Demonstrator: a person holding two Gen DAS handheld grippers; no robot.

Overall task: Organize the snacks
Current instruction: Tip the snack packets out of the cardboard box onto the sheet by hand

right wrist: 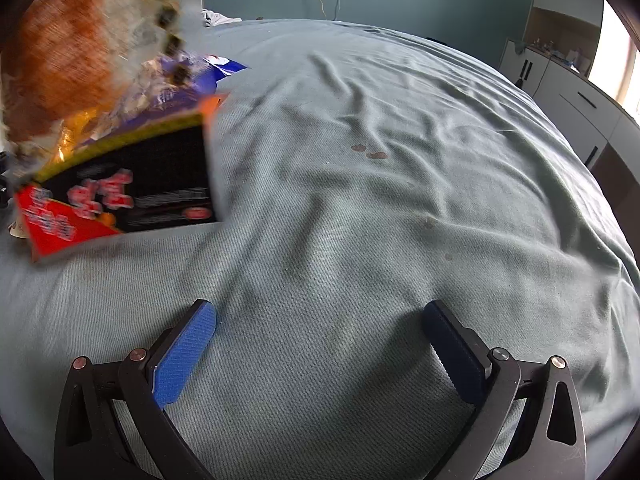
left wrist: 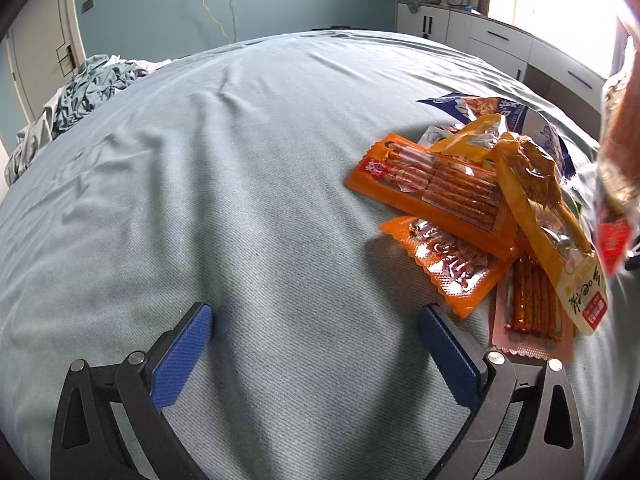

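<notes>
Both the left gripper (left wrist: pixel 314 320) and right gripper (right wrist: pixel 320 316) hung spread and empty over the blue-grey bed sheet (left wrist: pixel 240 160); beside the heaped orange snack packets (left wrist: pixel 432 184), a blurred black-and-red bag (right wrist: pixel 132 184) was cut off.

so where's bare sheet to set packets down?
Free: the wide sheet ahead and left of the snack pile, out to the crumpled bedding. Also the wrinkled sheet right of the black-red packet. Crowded: the overlapping pile itself.

bare bed sheet (left wrist: pixel 248 200) lies open ahead of both wide-spread grippers; a heap of snack packets (left wrist: pixel 472 208) blocks the left gripper's right side, a blurred packet (right wrist: pixel 120 184) the right gripper's left.
</notes>
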